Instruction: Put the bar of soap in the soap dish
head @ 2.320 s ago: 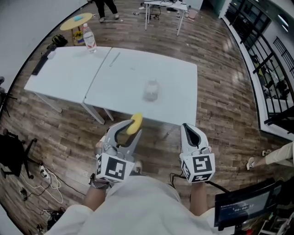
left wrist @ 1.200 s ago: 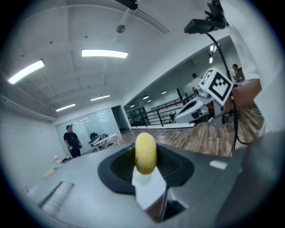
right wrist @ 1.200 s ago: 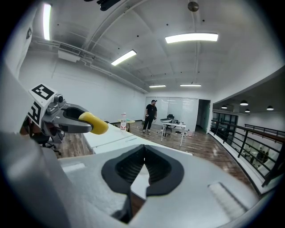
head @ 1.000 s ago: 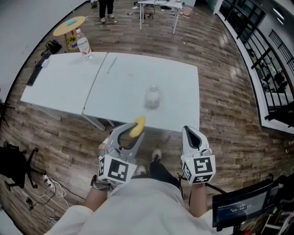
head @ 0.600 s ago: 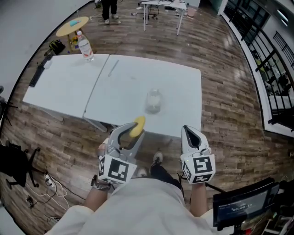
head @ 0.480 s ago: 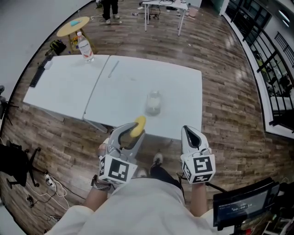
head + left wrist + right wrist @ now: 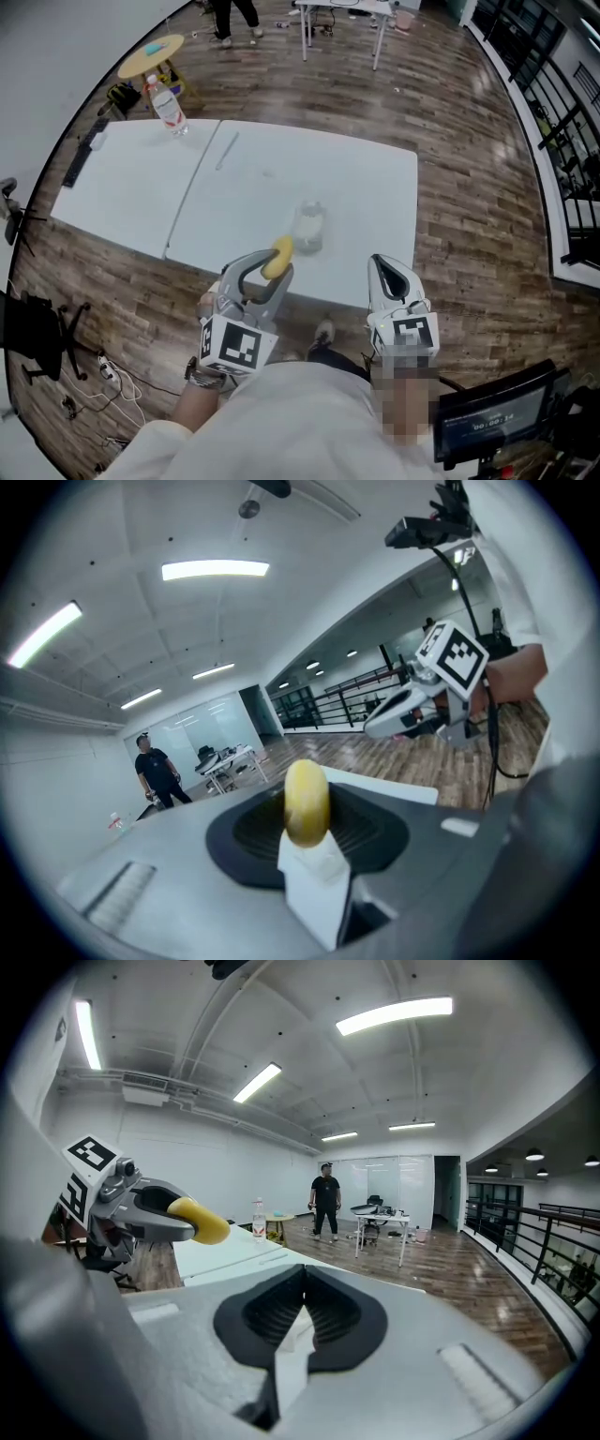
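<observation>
A yellow bar of soap [image 7: 277, 256] sticks out of my left gripper [image 7: 265, 274], which is shut on it just above the near edge of the white table [image 7: 356, 187]. In the left gripper view the soap [image 7: 306, 802] stands upright between the pads. A clear soap dish [image 7: 307, 225] sits on the table just beyond the soap. My right gripper [image 7: 382, 264] hangs to the right at the table's near edge, shut and empty; its own view shows the jaws [image 7: 302, 1302] closed on nothing, with the soap [image 7: 199, 1221] off to the left.
A water bottle [image 7: 164, 101] stands at the table's far left corner, and a dark bar [image 7: 84, 150] lies on the left edge. A thin stick [image 7: 228, 150] lies near the table seam. A monitor [image 7: 492, 417] is at bottom right. A person [image 7: 234, 14] stands far back.
Both grippers have moved forward towards the table together; the soap now reaches over the table's near edge, closer to the dish. The grip on the soap is unchanged.
</observation>
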Demonstrator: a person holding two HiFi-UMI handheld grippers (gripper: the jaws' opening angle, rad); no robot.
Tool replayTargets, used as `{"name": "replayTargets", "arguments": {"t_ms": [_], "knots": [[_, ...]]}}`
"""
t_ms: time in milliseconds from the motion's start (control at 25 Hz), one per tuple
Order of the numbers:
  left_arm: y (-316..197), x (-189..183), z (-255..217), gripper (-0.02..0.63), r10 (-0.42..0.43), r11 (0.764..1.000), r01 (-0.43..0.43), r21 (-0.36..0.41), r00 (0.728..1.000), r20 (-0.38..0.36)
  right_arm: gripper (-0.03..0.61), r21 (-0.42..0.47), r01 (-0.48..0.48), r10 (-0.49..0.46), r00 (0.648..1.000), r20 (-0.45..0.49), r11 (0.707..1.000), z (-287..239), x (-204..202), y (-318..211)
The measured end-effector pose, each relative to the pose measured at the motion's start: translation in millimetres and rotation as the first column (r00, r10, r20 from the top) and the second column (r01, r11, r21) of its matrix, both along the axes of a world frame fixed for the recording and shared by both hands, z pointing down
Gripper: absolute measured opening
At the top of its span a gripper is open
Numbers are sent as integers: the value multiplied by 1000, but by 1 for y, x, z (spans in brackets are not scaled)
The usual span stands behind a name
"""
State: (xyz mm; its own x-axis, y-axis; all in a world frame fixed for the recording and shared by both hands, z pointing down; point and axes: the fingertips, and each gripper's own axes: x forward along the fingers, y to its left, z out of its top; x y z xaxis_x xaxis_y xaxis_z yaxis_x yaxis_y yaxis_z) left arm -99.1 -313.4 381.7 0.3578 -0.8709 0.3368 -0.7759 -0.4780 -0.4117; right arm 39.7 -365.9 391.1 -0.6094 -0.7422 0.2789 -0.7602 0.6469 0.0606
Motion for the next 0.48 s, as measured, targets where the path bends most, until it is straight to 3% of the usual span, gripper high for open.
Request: {"name": "replayTargets", "arguments": {"t_ms": [480], "knots": [[-36,3,13,132,-21,998,25,-60,998,58,3,-37,48,-47,999,9,998,11,6,-42]]}}
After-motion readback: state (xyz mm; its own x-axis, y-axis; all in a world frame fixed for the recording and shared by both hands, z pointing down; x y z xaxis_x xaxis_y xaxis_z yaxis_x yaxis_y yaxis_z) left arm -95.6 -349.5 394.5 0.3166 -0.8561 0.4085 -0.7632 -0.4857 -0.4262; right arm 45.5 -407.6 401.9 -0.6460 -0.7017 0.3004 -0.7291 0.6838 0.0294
